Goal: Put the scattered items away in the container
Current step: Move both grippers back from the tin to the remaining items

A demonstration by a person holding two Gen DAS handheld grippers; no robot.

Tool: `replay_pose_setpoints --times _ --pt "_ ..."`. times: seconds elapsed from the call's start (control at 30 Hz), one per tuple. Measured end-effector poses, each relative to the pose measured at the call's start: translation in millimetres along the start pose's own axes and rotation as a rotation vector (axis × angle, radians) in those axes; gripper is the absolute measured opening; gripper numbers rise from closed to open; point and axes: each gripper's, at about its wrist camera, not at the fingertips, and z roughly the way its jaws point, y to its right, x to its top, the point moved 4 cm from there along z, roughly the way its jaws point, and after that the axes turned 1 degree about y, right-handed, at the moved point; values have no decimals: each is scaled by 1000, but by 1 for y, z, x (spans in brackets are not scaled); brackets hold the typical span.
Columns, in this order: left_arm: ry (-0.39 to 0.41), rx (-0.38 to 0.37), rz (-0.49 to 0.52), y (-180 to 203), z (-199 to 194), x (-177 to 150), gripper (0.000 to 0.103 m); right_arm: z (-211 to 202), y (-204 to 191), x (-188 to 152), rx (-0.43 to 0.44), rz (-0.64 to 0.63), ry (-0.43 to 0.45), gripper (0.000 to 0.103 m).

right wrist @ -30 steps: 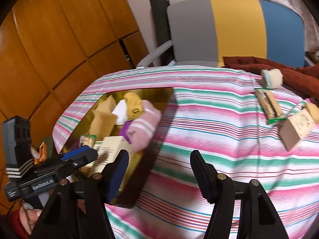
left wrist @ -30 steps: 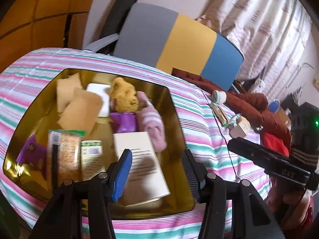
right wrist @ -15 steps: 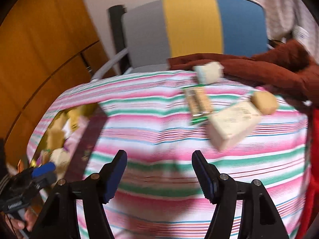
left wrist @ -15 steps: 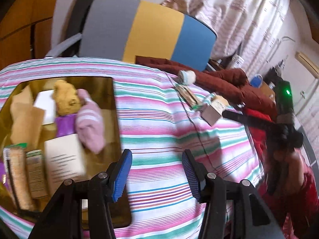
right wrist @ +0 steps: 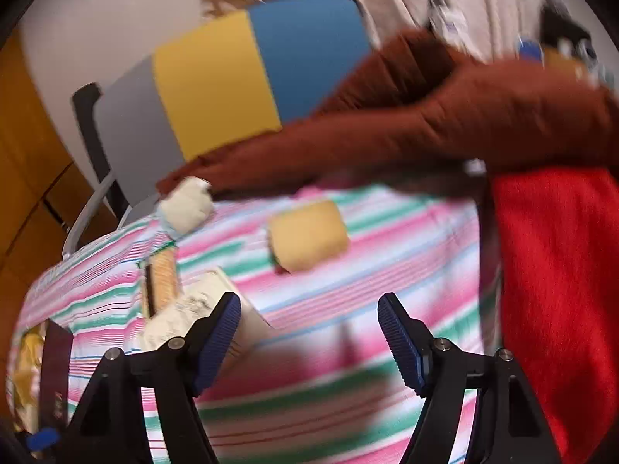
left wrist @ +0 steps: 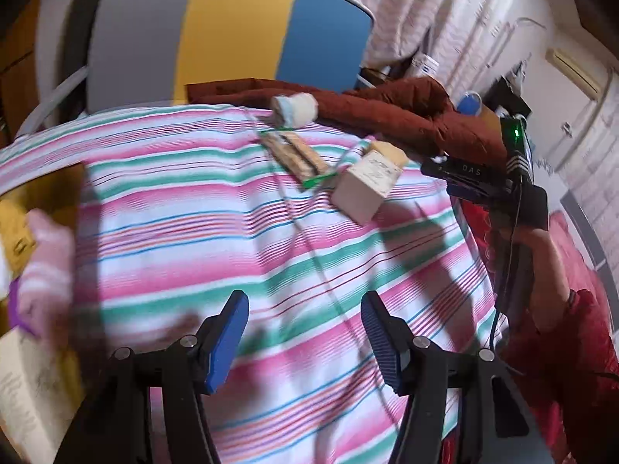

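Both grippers are open and empty above the striped cloth. My left gripper (left wrist: pixel 303 332) hangs over bare cloth; the gold container (left wrist: pixel 42 181) with a pink sock (left wrist: pixel 46 266) and a white booklet (left wrist: pixel 23 394) sits at the left edge. Scattered items lie far right: a white roll (left wrist: pixel 296 110), a cracker packet (left wrist: pixel 296 154), a cream box (left wrist: pixel 365 185) and a yellow sponge (left wrist: pixel 389 150). My right gripper (right wrist: pixel 309 328) is close to the sponge (right wrist: pixel 307 236), with the box (right wrist: pixel 193 317) by its left finger, the packet (right wrist: pixel 160 280) and the roll (right wrist: pixel 187 205) beyond.
A grey, yellow and blue chair (left wrist: pixel 216 34) stands behind the table. A brown jacket (left wrist: pixel 387 108) lies along the far edge, also in the right wrist view (right wrist: pixel 425 123). A red cloth (right wrist: pixel 553 290) hangs at the right. Wooden panels (right wrist: pixel 23 178) are at the left.
Both grippers have swung right, away from the container toward the scattered items. The right gripper now looks closely at the sponge and box. Both stayed open.
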Motion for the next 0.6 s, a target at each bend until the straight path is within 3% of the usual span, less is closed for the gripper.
replay_pose_setpoints --times 0.23,0.43,0.6 --pt "-30 -34 99 36 45 35 63 -6 2 9 7 0 47 85" --pt "-25 -13 192 61 79 74 63 -7 2 8 20 12 40 85" --pt "-50 2 353 88 111 89 63 -5 9 11 14 33 45 85"
